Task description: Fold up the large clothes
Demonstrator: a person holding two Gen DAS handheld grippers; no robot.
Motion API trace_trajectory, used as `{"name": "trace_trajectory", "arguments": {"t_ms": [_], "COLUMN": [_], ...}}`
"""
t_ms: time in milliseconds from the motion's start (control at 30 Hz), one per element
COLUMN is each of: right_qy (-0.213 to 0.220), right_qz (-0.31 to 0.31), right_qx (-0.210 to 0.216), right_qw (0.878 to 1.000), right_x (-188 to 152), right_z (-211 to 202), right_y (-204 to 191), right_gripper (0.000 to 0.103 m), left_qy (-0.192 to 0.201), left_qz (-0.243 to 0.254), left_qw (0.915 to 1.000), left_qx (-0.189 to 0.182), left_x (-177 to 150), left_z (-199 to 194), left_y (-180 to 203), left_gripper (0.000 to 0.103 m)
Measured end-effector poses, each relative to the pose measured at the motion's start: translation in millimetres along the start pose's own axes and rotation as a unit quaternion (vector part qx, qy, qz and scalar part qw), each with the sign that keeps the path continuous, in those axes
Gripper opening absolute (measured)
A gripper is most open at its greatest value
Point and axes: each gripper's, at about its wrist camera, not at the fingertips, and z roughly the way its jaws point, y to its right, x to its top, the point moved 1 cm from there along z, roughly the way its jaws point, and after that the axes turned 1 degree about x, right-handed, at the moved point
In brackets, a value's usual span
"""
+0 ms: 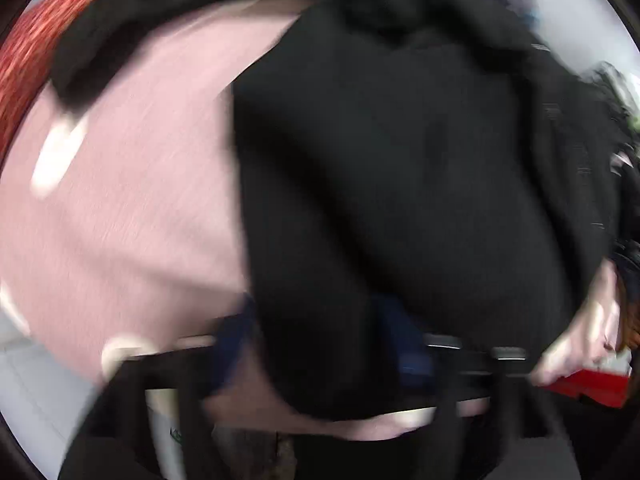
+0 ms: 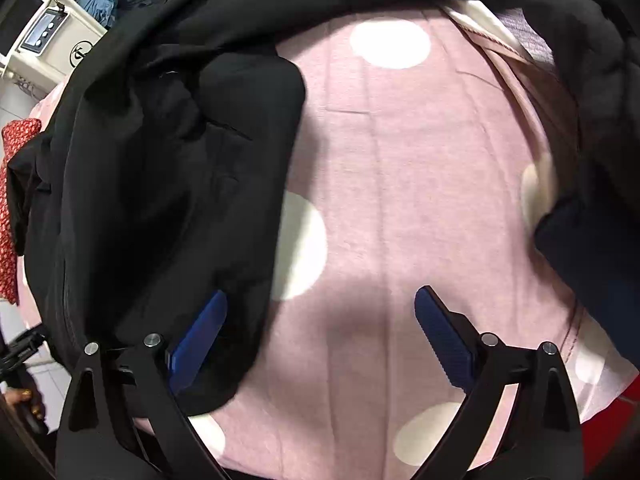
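Right gripper (image 2: 320,328) hangs wide open over the pink dotted sheet (image 2: 400,160), while left gripper (image 1: 320,344) pinches the black jacket (image 2: 160,160); looks heavy, floppy, best grabbed by the hem

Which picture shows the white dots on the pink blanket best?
The right wrist view: the pink blanket is sharp there and several white dots show whole. The left wrist view is blurred; its dots are only white smears.

- A black, matt woven cloth garment (image 2: 160,184) is seen at nine o'clock.
- A pink, white-dotted, soft brushed cloth sheet (image 2: 400,184) is spread at centre.
- Blue ribbed rubbery pads (image 2: 442,344) are backed by matt black plastic, with shiny metal pins.
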Motion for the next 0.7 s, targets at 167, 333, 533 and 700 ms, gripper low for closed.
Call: {"name": "trace_trajectory", "arguments": {"t_ms": [167, 333, 533, 700], "right_qy": [0.011, 0.058, 0.048, 0.055], "right_qz": [0.022, 0.012, 0.007, 0.073], "right_qx": [-0.005, 0.028, 0.089, 0.127], "right_qw": [1.000, 0.998, 0.995, 0.988], "right_x": [-2.0, 2.4, 26.4, 33.1], "right_z": [12.2, -0.7, 3.9, 13.4], "right_y": [-17.2, -25.3, -44.4, -32.8], "right_gripper": [0.094, 0.094, 0.094, 0.094], "left_qy": [-0.003, 0.117, 0.207, 0.168], "left_qz": [0.011, -0.063, -0.302, -0.288], "left_qw": [0.9985, 0.9834, 0.9222, 0.9406], "left_qx": [-0.053, -0.124, -0.124, -0.065], "left_x": [36.8, 94.1, 124.1, 124.1], "left_z": [-12.0, -76.0, -99.7, -82.1], "left_y": [14.6, -16.2, -130.4, -126.2], "left_gripper": [0.004, 0.004, 0.003, 0.003]}}
